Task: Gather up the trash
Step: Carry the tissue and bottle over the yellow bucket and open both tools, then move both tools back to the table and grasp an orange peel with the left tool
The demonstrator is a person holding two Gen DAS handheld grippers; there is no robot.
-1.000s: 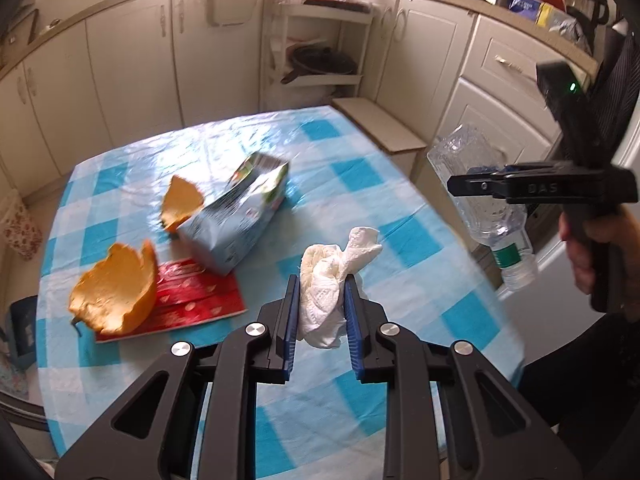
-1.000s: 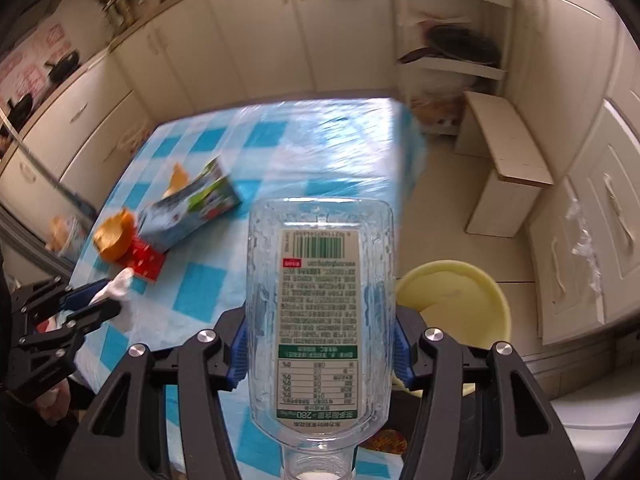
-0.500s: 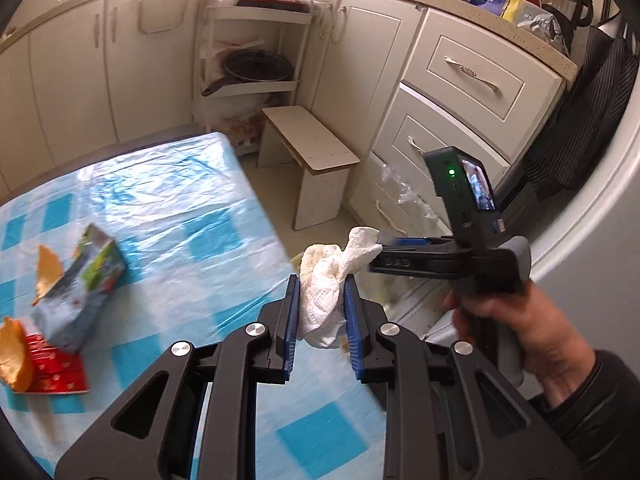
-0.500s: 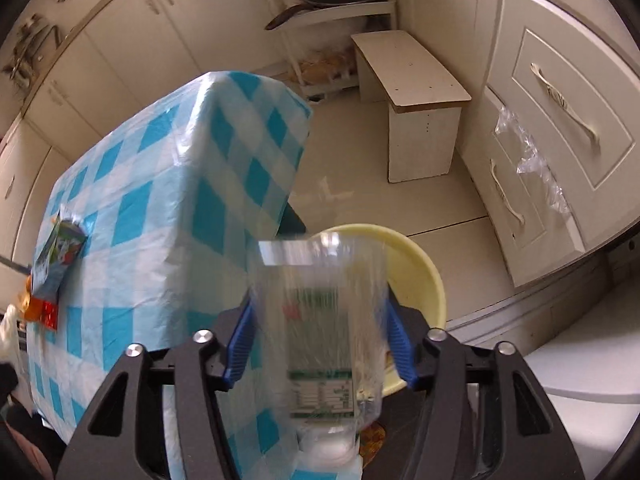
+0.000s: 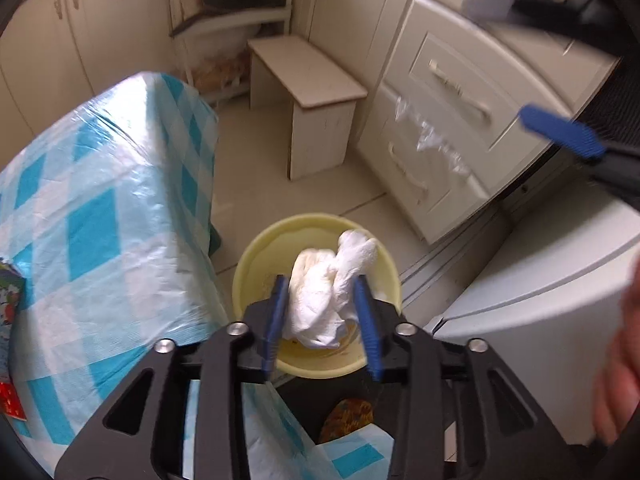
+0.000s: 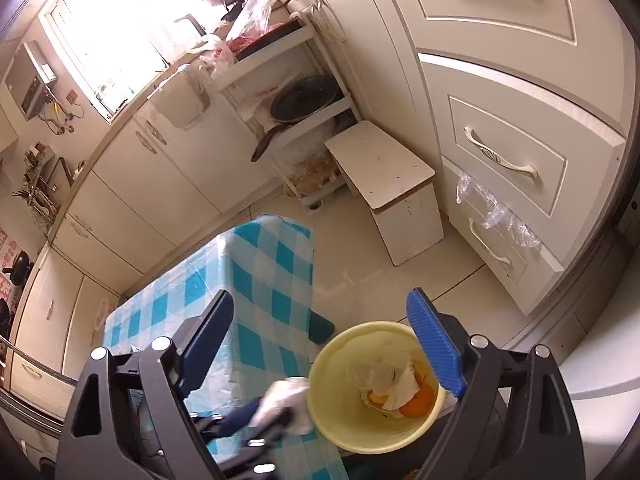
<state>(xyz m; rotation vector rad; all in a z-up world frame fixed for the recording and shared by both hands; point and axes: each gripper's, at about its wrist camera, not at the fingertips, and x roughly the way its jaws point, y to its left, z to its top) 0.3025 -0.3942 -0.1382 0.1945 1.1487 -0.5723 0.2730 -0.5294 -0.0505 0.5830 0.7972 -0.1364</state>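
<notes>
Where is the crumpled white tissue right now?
The tissue sits between the left gripper fingers, above the yellow bin beside the checked table.

Quick count: one yellow bin (image 6: 340, 432) on the floor, one crumpled white tissue (image 5: 326, 294), two grippers, the left gripper (image 5: 320, 320) and the right gripper (image 6: 320, 344), one checkered table (image 5: 100, 220), one white stool (image 6: 384, 176), one black pan (image 6: 304, 100), and three drawer handles down the cabinet in the right wrist view.
</notes>
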